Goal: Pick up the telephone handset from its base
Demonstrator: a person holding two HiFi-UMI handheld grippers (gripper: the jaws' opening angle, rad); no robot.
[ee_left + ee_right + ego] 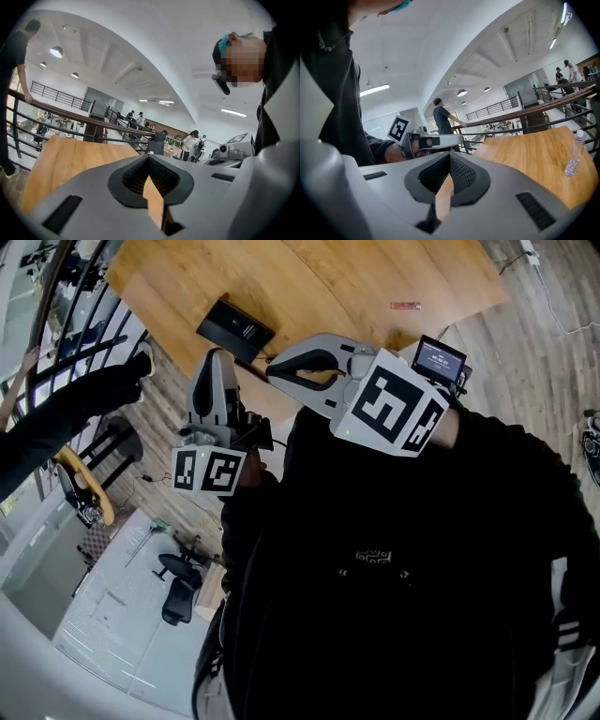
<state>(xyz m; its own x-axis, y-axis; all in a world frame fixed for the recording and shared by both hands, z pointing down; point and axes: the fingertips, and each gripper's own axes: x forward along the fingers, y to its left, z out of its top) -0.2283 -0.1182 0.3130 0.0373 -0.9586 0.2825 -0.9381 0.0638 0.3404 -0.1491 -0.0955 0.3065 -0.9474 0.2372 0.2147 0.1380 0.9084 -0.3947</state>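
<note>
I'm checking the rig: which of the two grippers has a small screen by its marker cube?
The right gripper, at the head view's right: a small lit screen sits just behind its marker cube. The left gripper shows no screen.

Pretty sure this is a big open-plan office or lab on an upper level. The light wooden table top (309,277) sits right next to a dark metal railing with a wooden handrail (70,117), like a mezzanine edge. Past that railing from the table, a lower floor shows with a black swivel office chair (178,589). Above the table there's a high white ceiling (154,42) with round pendant lamps (56,51) and long strip lights (233,112). Small groups of standing people (192,142) are beyond the table's far end, and grey-brown plank flooring (525,343) runs beside it.
</note>
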